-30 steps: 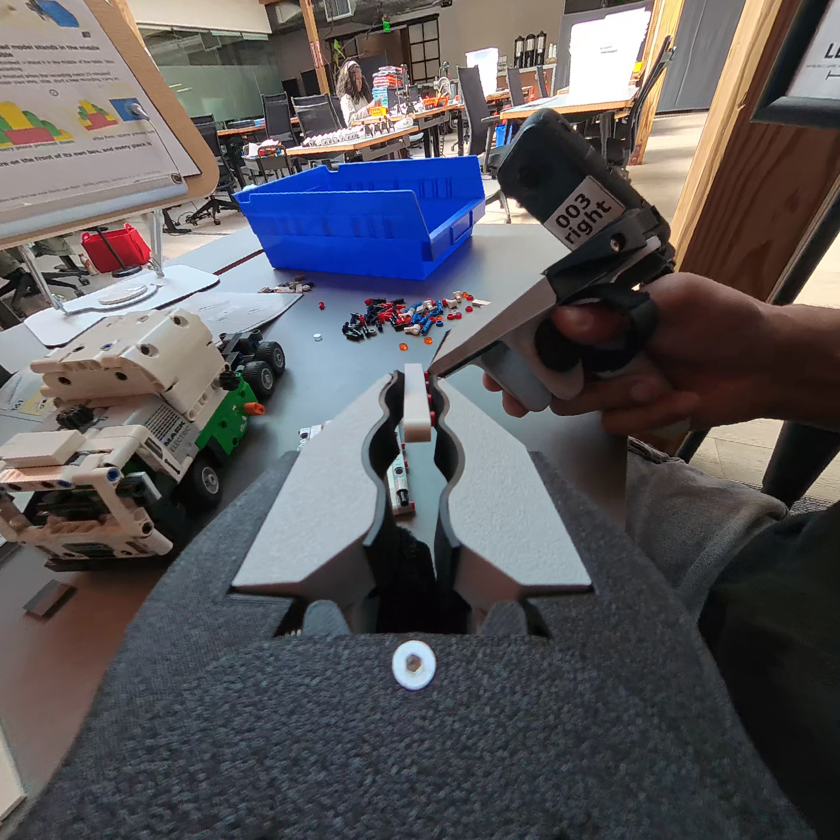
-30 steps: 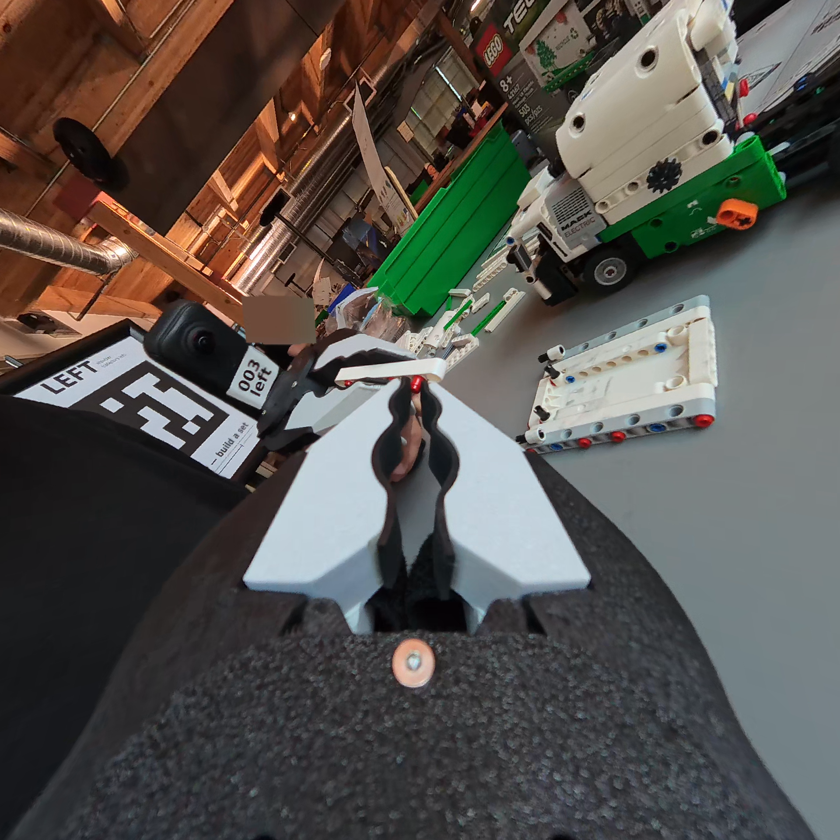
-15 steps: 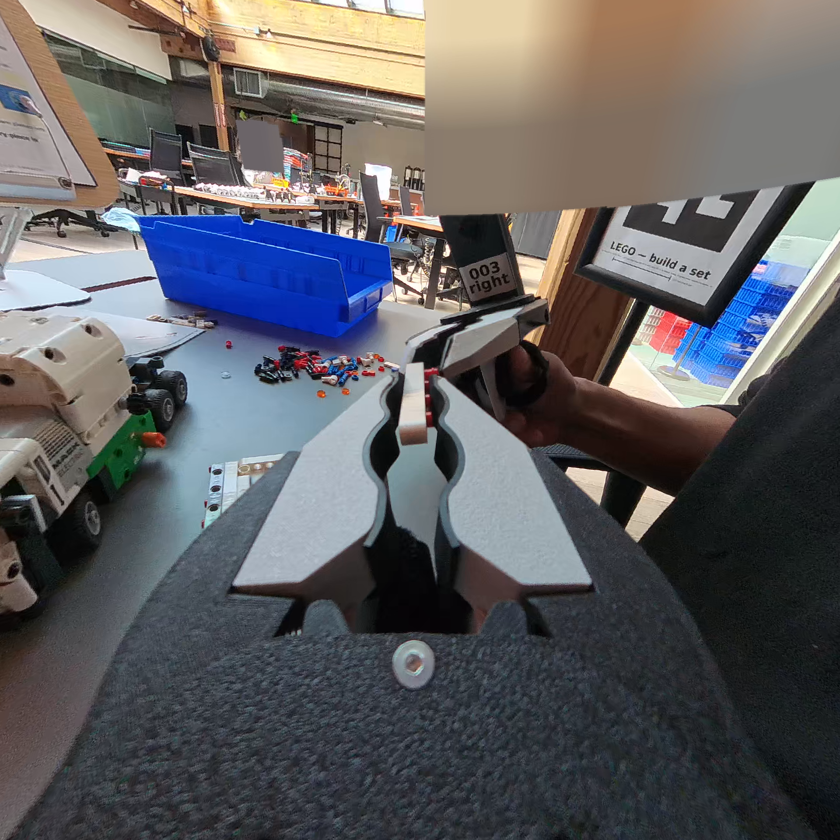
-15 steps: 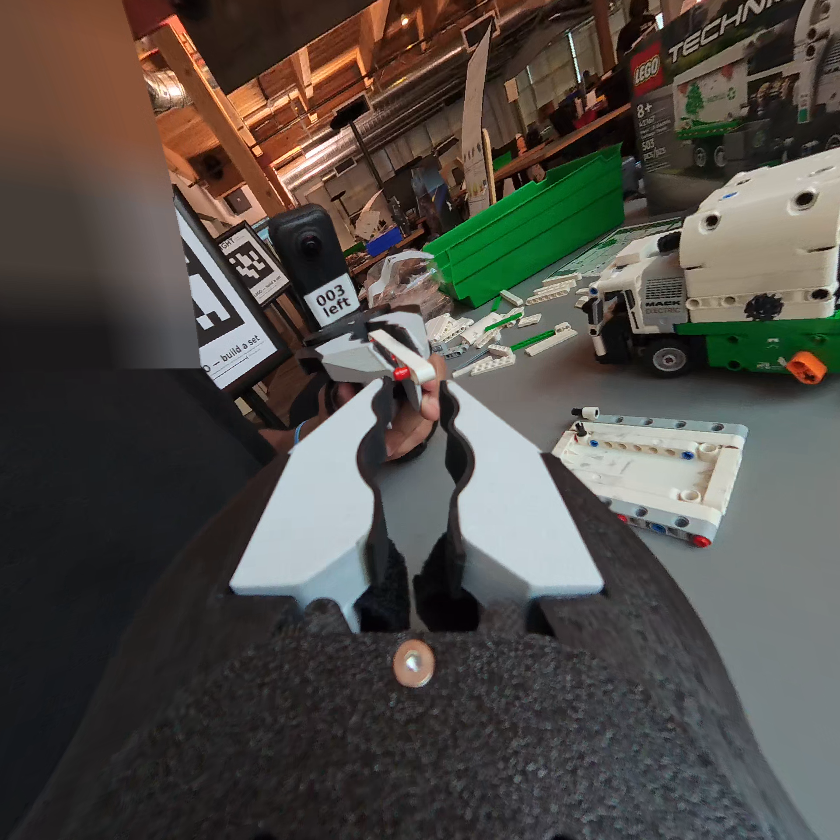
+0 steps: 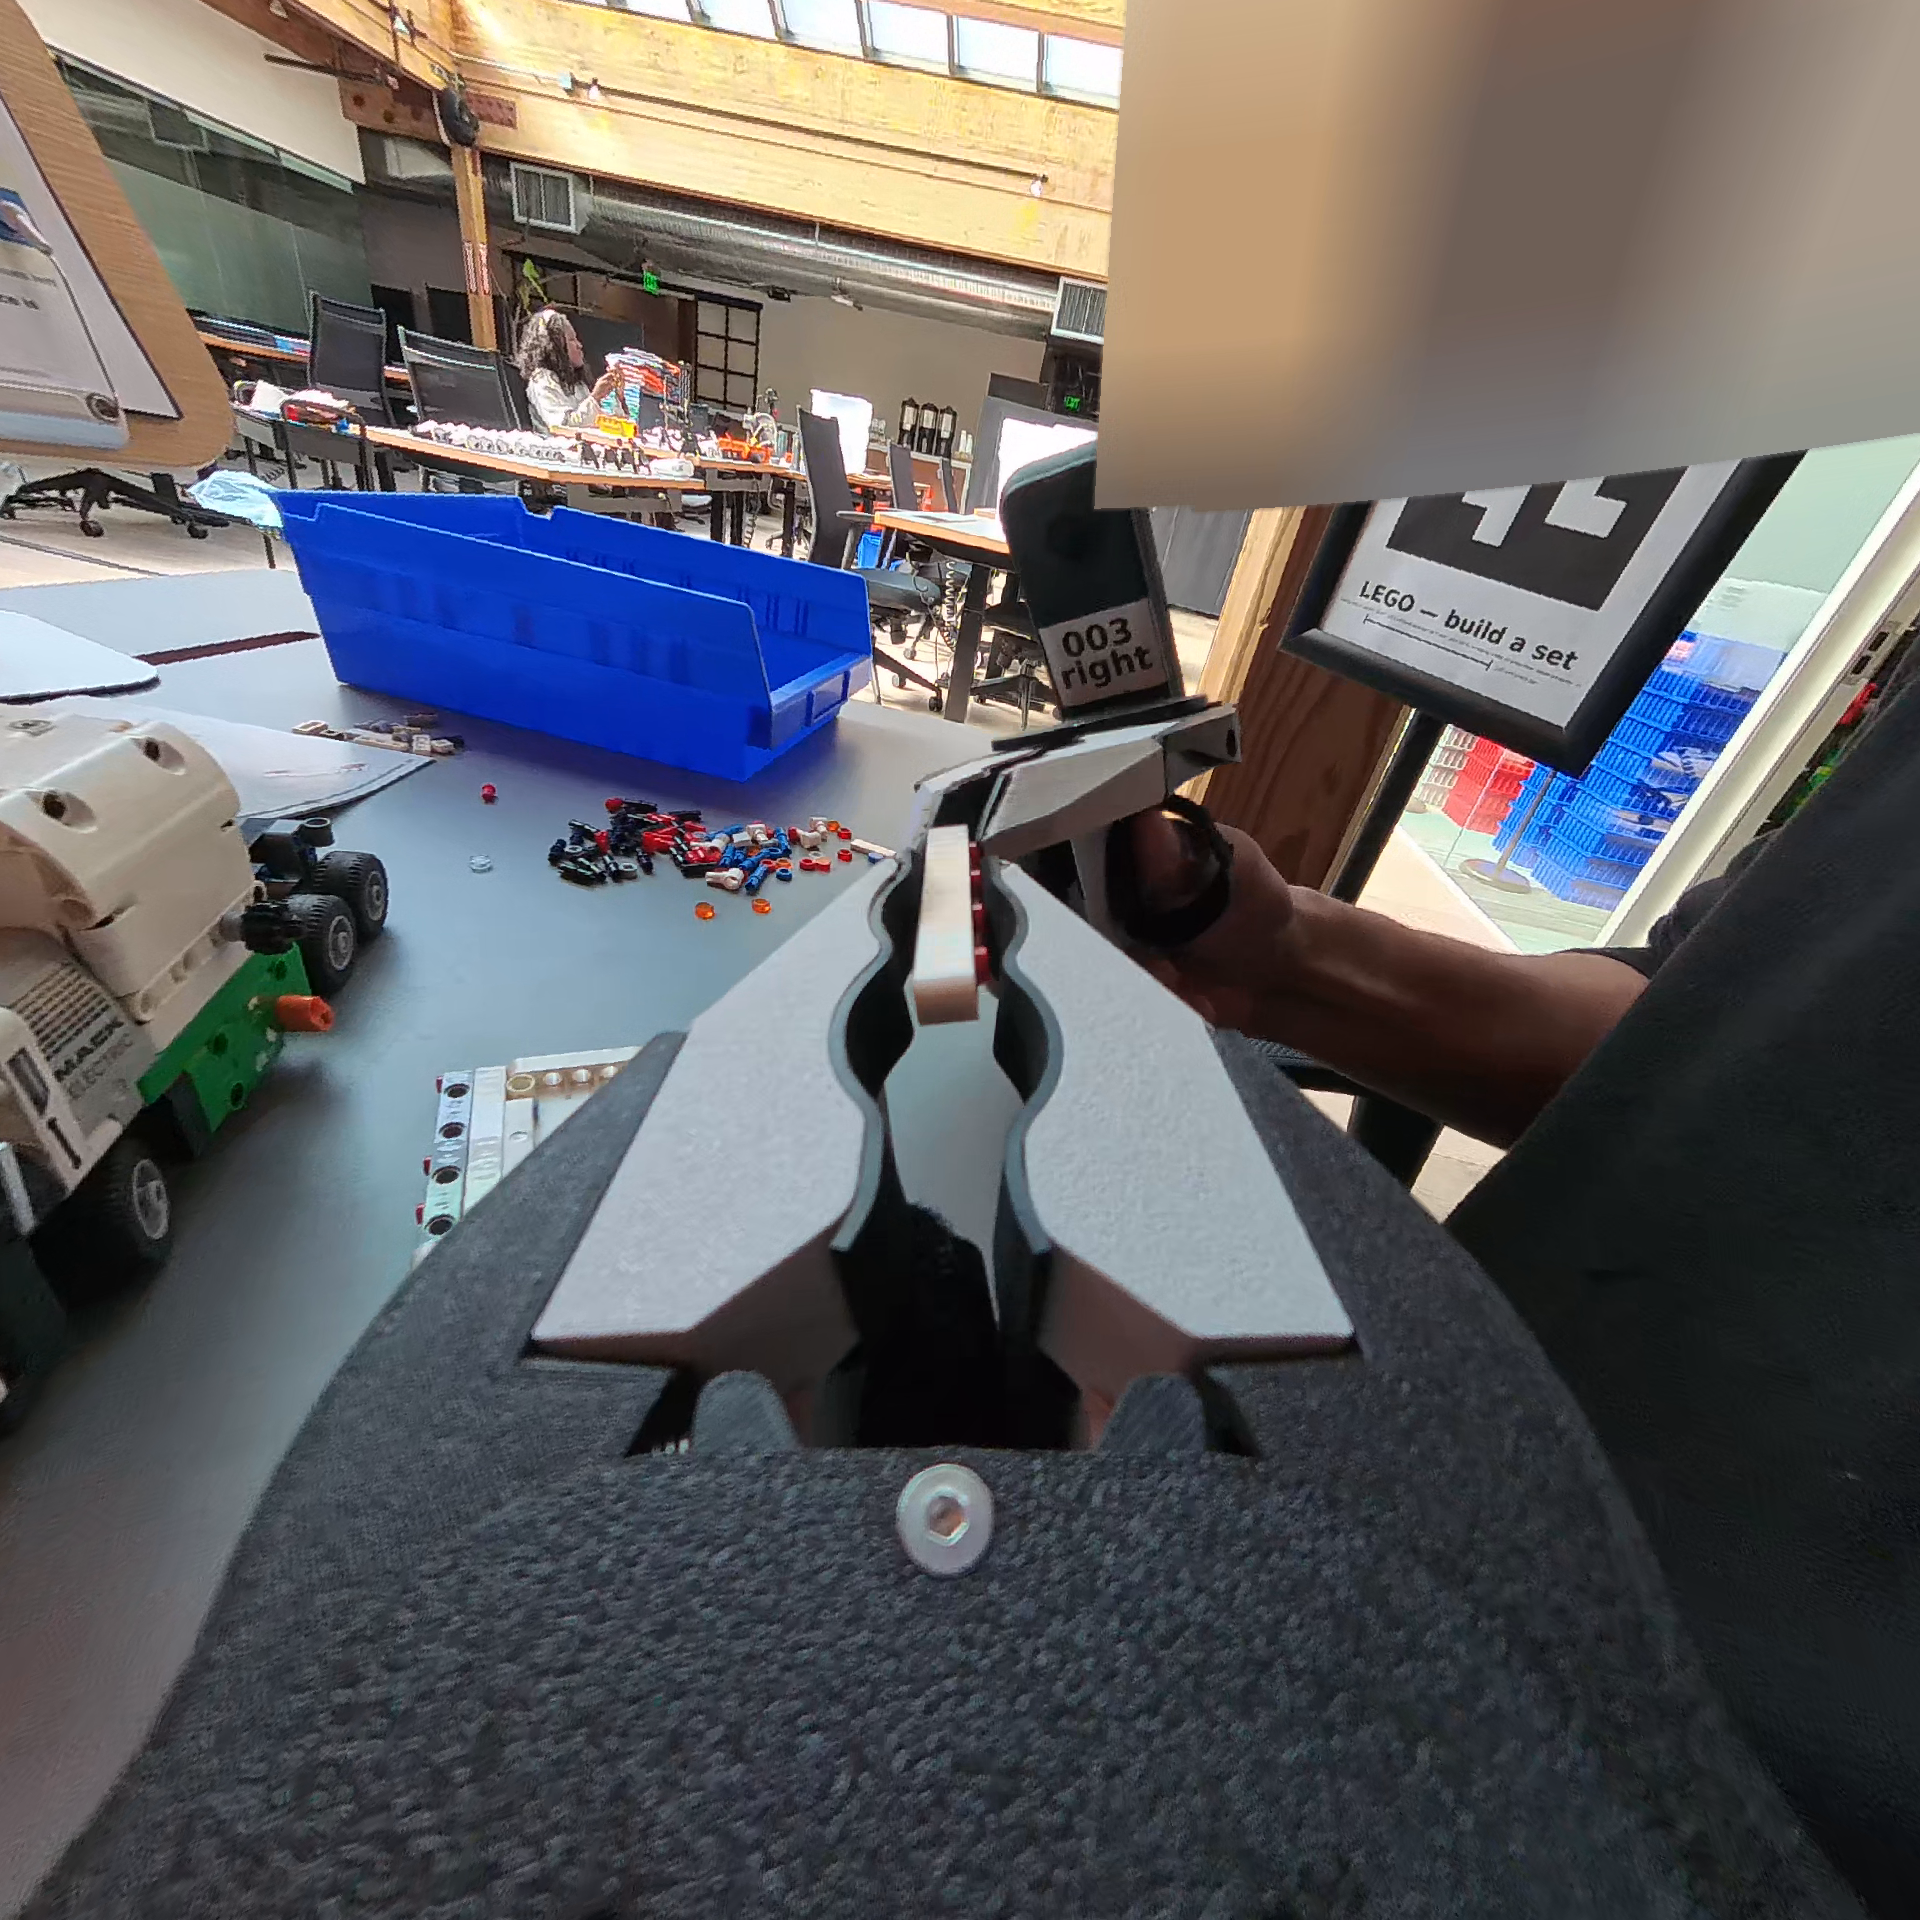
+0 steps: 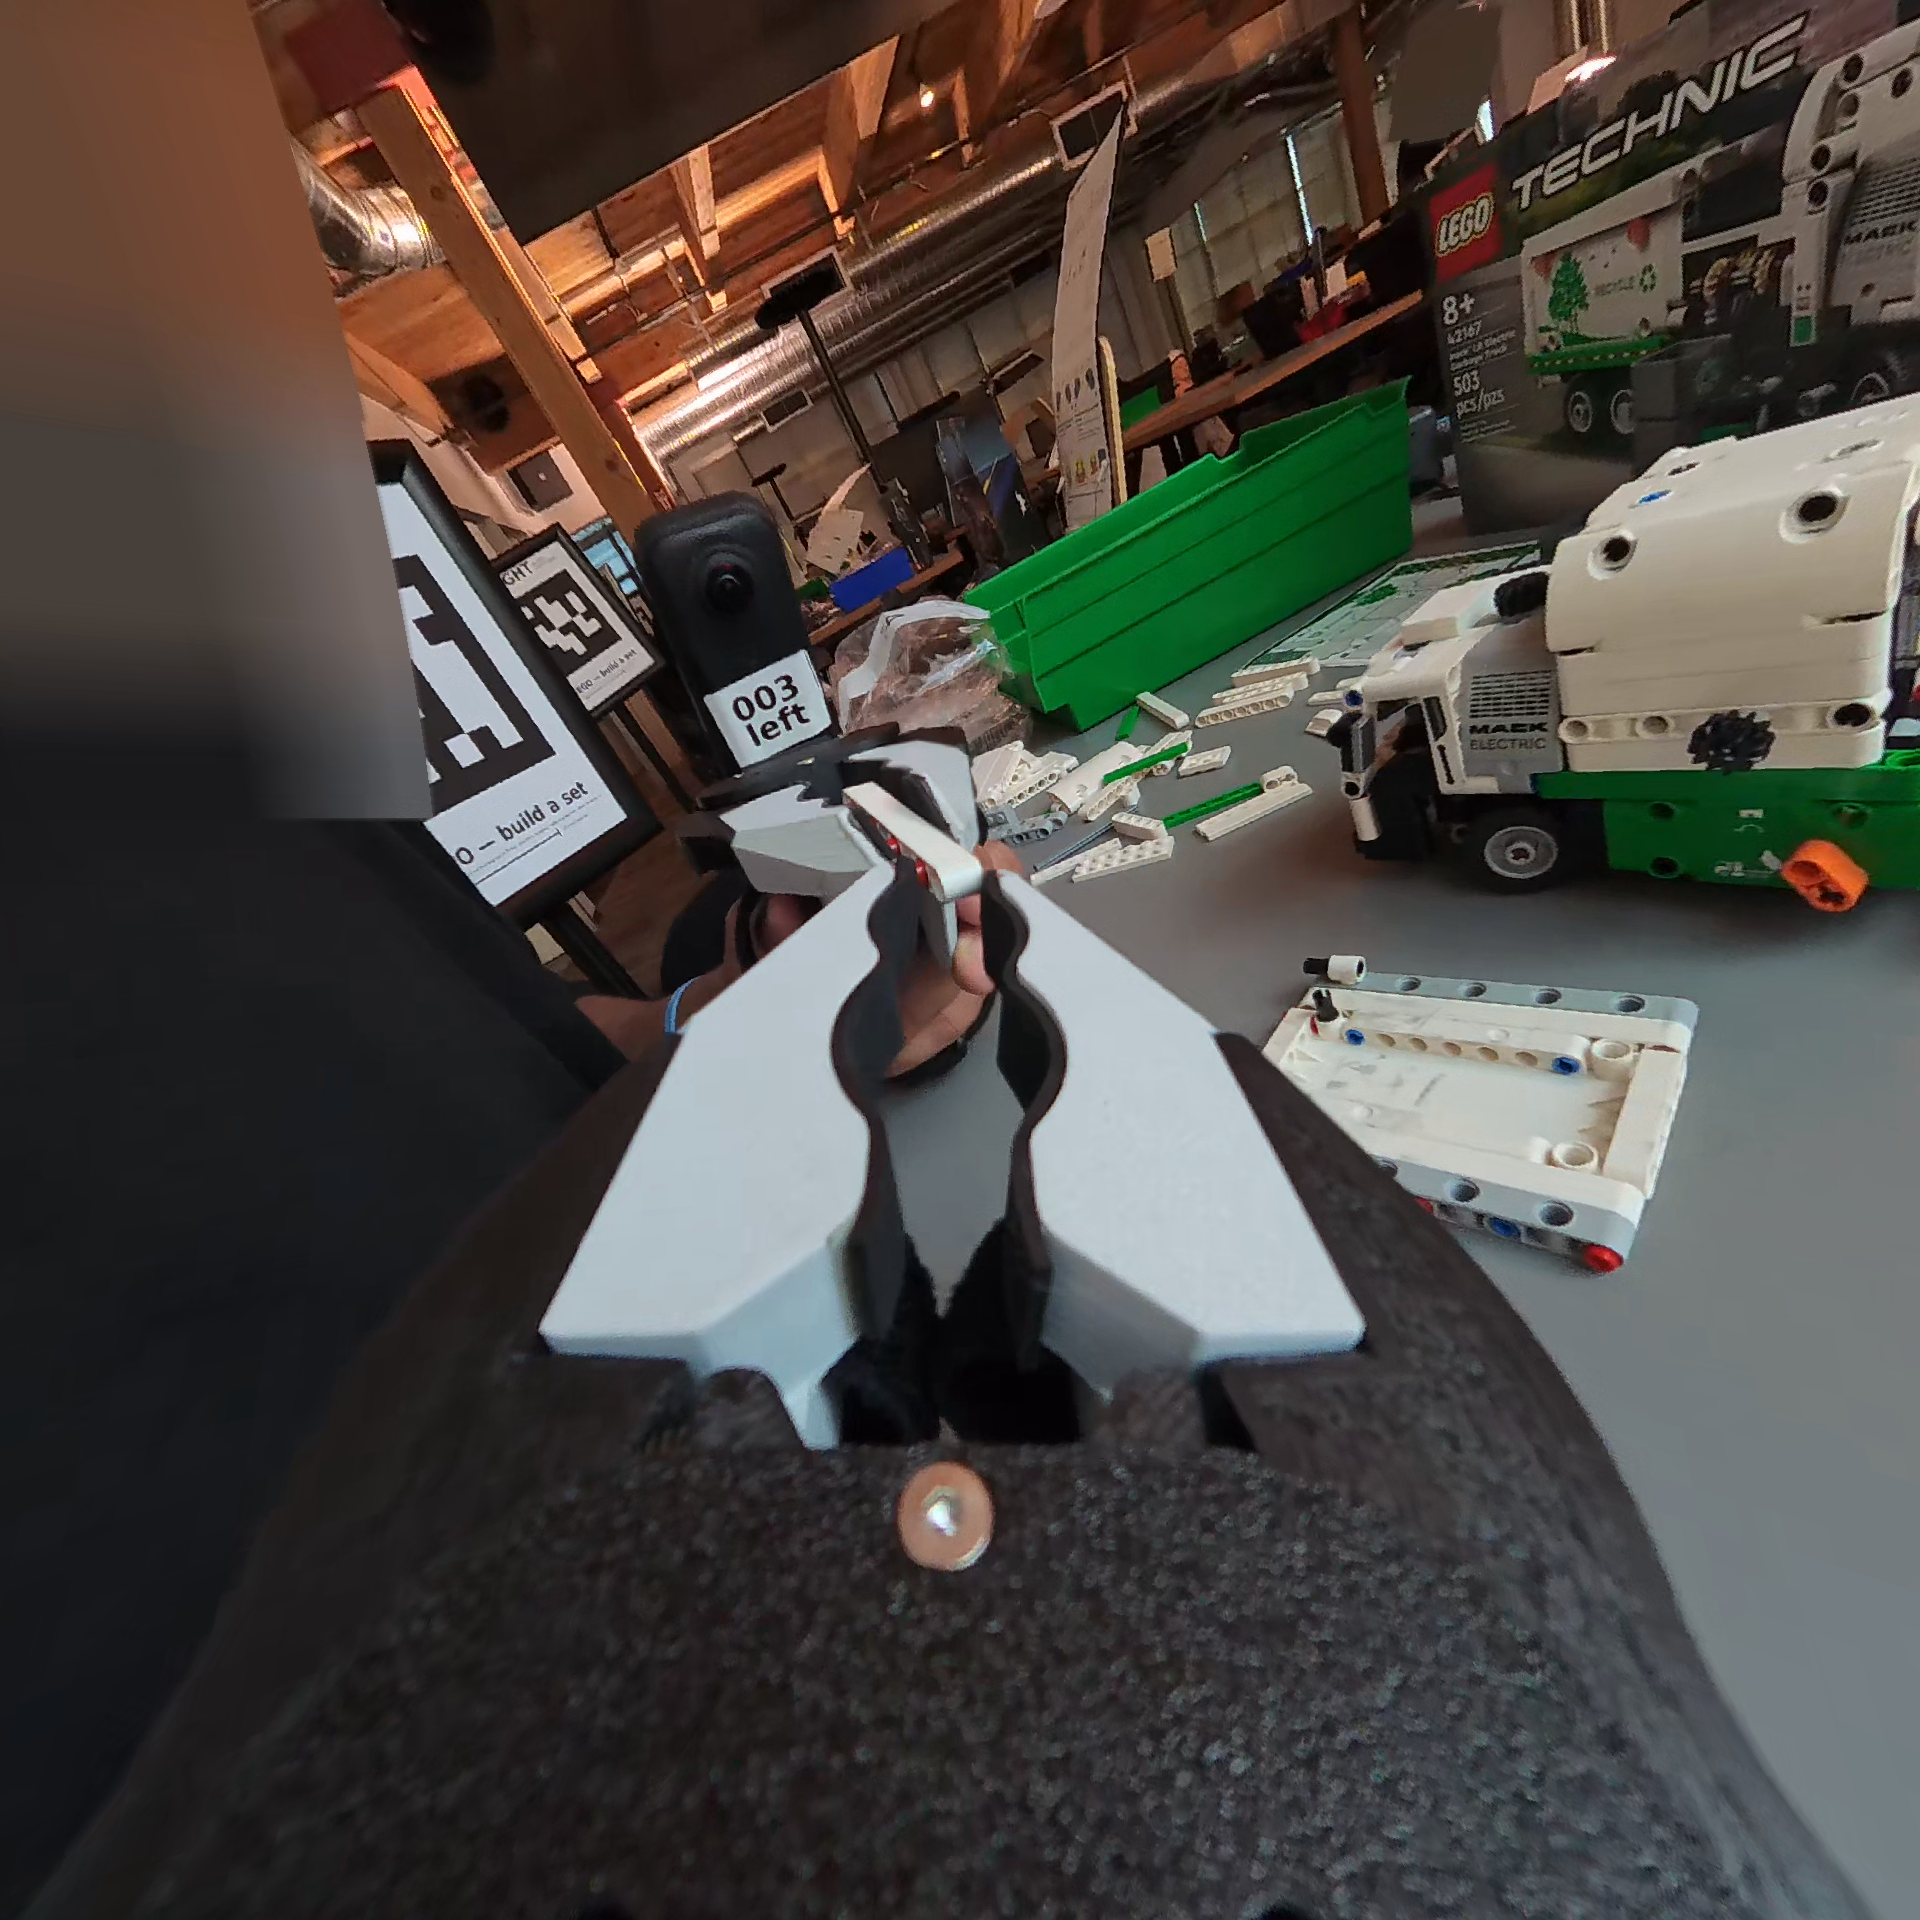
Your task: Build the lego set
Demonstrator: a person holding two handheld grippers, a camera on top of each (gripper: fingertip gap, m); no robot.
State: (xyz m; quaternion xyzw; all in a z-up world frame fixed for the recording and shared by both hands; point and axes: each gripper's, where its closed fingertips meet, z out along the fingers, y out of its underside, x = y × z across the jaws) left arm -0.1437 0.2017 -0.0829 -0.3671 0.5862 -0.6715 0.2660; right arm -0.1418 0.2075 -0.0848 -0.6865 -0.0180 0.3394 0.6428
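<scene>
- Up off the worktop [image 5: 540, 997], between the two grippers: a short white beam [image 5: 948, 930] w/ red pins along one side. It stands roughly upright in the left wrist view, pinched at the tips of the left gripper [image 5: 951, 914].
- Left gripper: closed onto the beam, tips only; the wavy inner edges lower down stand apart, so the hold is shallow.
- Right gripper [image 6: 940, 904]: partly open, gap clear btwn its fingers. The beam's free end [image 6: 914, 842] sits right at its tips; can't tell whether it touches. In the left wrist view its nose [image 5: 1081, 774] meets the beam's top end.
- Judgement: looks like a mid-air handover or a pin being worked, not yet a join to the model.
- Risk 1: shallow tip hold, so a sideways push from the right gripper could pivot the beam out and drop it, maybe off the near edge of the worktop.
- Risk 2: right gripper closing on the pins rather than the beam body could skew or pop a pin.
- Risk 3: if left lets go before right has a firm hold, the part falls.
- Further out: white panel frame [image 6: 1475, 1101] w/ blue and red pins lies flat on the worktop, near the right gripper; a likely home for the beam, though that's a guess.
- Beyond: white-and-green truck [image 6: 1662, 707], loose white beams [image 6: 1132, 790] by the green bin [image 6: 1205, 603]; small pins [image 5: 707, 847] scattered before the blue bin [image 5: 582, 623].
</scene>
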